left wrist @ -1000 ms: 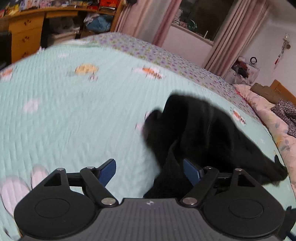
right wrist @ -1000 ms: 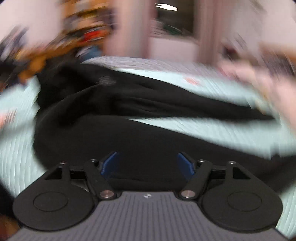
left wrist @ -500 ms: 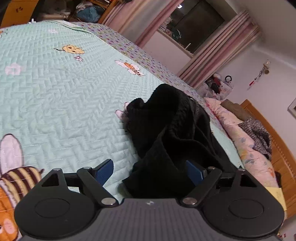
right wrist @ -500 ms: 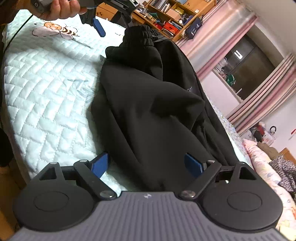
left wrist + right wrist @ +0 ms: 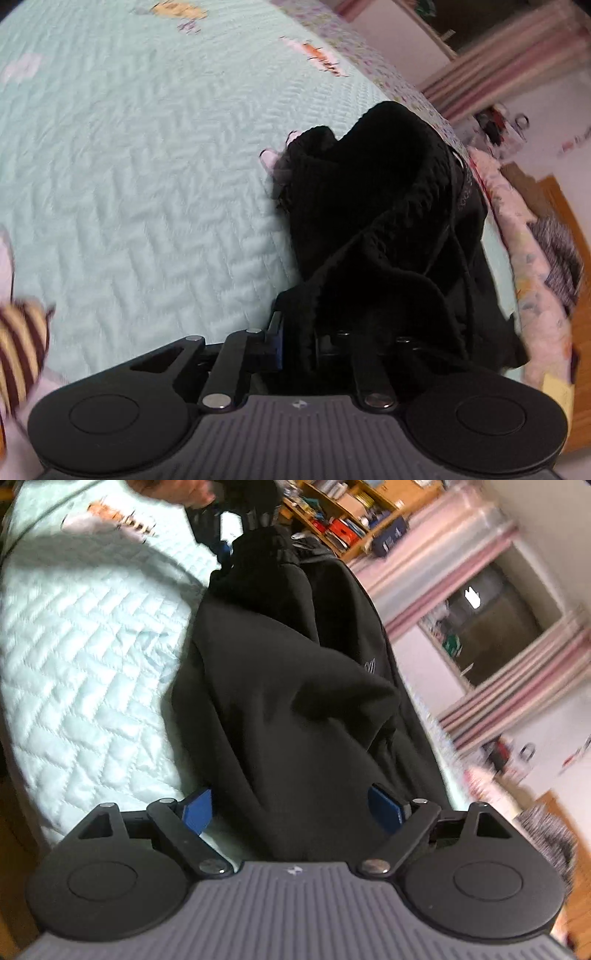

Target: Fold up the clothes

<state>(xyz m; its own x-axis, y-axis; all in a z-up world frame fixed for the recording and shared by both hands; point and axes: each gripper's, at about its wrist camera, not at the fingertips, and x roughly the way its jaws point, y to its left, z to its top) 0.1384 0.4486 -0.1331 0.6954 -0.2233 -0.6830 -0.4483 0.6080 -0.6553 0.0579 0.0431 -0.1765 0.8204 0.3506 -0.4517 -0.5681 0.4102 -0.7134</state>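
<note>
L hand-held gripper (image 5: 317, 347), spread 0.5 s ago, now pinches black garment (image 5: 388, 236); R hand-held gripper (image 5: 291, 808) still spread, garment between fingers.

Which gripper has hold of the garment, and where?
Left gripper is shut on the black garment at its ribbed edge. Right gripper is open astride it, holding nothing.

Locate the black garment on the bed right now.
The black garment lies on the mint quilt, its ribbed end pinched in the left gripper, the other between the right gripper's open fingers.
</note>
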